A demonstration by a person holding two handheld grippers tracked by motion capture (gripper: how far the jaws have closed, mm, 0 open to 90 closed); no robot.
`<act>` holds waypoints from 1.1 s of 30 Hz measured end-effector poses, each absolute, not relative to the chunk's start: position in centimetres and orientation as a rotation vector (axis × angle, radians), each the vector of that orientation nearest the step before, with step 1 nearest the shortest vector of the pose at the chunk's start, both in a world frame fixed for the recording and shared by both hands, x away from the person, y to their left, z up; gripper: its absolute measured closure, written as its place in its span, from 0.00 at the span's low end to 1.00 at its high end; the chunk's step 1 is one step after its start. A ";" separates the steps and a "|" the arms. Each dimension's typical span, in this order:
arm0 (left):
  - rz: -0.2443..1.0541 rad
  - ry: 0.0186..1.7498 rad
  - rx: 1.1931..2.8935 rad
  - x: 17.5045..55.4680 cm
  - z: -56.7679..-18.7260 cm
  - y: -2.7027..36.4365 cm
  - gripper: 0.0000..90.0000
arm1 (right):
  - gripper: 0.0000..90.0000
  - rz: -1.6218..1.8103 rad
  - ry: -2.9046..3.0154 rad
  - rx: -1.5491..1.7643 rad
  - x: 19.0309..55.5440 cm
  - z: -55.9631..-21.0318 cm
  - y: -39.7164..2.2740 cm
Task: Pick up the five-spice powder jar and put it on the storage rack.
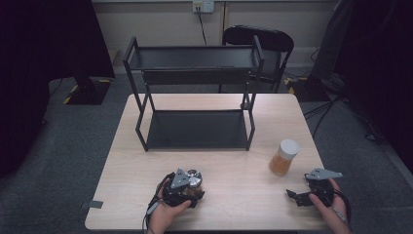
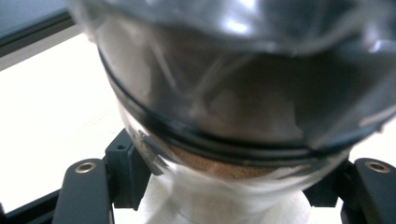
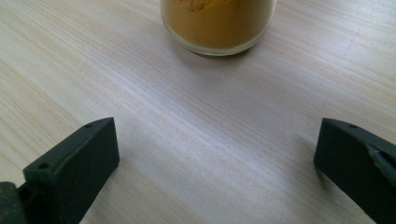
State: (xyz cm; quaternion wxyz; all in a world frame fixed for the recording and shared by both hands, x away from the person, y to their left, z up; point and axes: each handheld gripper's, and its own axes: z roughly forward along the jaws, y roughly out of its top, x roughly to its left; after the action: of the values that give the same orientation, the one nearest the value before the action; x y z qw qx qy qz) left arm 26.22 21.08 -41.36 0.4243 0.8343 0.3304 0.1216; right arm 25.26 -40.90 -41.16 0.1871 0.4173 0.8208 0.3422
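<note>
the left gripper (image 1: pixel 187 187) was clamped on a silver-lidded jar (image 1: pixel 194 178); the right gripper (image 1: pixel 298 196) stood apart near the orange-powder jar (image 1: pixel 284 157).

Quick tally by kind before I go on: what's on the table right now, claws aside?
Jars: 2 – a silver-lidded jar clamped in the left claw, and a white-lidded jar of orange powder standing free ahead of the open right claw.
Shelf racks: 1 – the black two-tier rack at the table's far side.
Total: 3
</note>
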 end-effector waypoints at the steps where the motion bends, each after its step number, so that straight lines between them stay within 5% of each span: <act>1: 0.299 0.831 2.081 26.3 -41.3 21.1 0.34 | 0.00 0.964 2.311 1.175 25.3 -41.2 -40.9; 33: 0.371 0.902 2.043 32.2 -36.1 20.1 0.34 | 0.00 0.964 2.310 1.175 25.3 -41.2 -40.9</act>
State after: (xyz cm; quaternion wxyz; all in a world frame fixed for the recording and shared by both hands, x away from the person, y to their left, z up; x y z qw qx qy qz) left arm 32.17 20.12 -36.07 0.4249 0.8169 0.3607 0.1484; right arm 25.27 -40.90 -41.16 0.1870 0.4175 0.8207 0.3423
